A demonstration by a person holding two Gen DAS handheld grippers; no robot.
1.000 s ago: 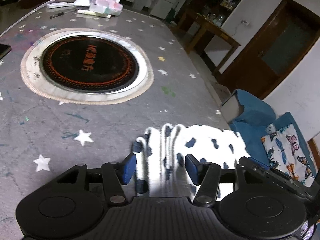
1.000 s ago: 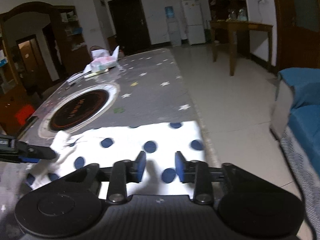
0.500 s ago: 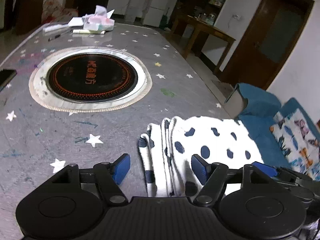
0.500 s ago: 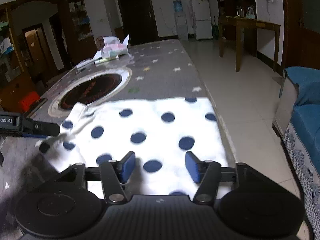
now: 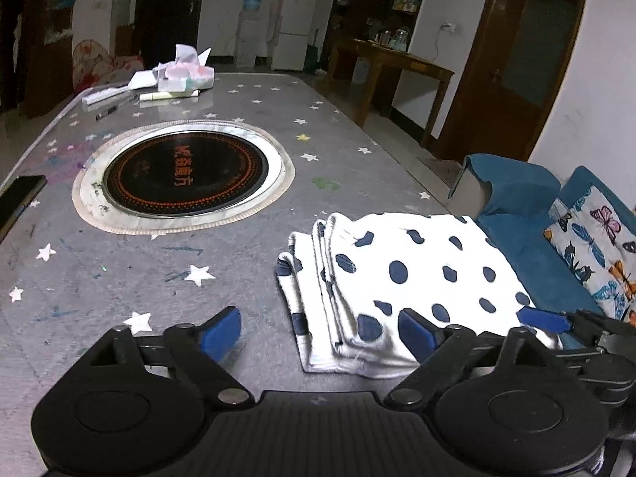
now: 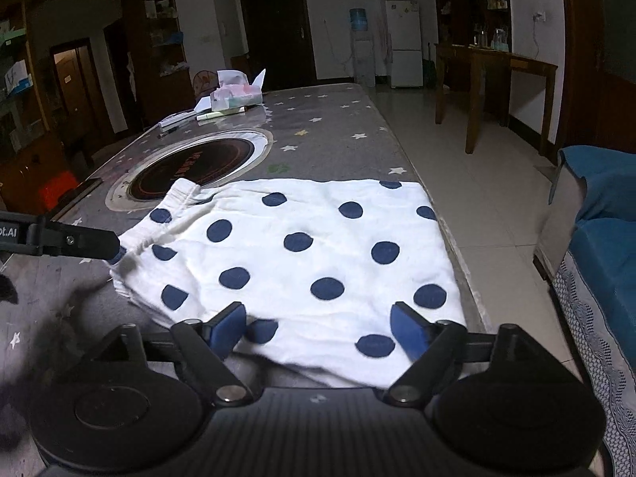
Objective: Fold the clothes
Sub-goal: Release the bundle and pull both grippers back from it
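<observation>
Now my left gripper [image 5: 318,328] and right gripper [image 6: 320,324] both stand released, jaws just opened, the folded white navy-dotted cotton garment [image 6: 302,254] lying loose at lower centre on the grey star-printed table [image 5: 131,270]. Its right edge reaches the table's edge, so I judge a snagging pad could drag it off. Beyond, orange characters on the round black cooktop [image 5: 185,175] stay unreadable to me.

Right claw [image 6: 320,328] agape, jaws just parted, above the folded polka-dot garment [image 6: 302,262] on the star-patterned table [image 6: 338,127].
</observation>
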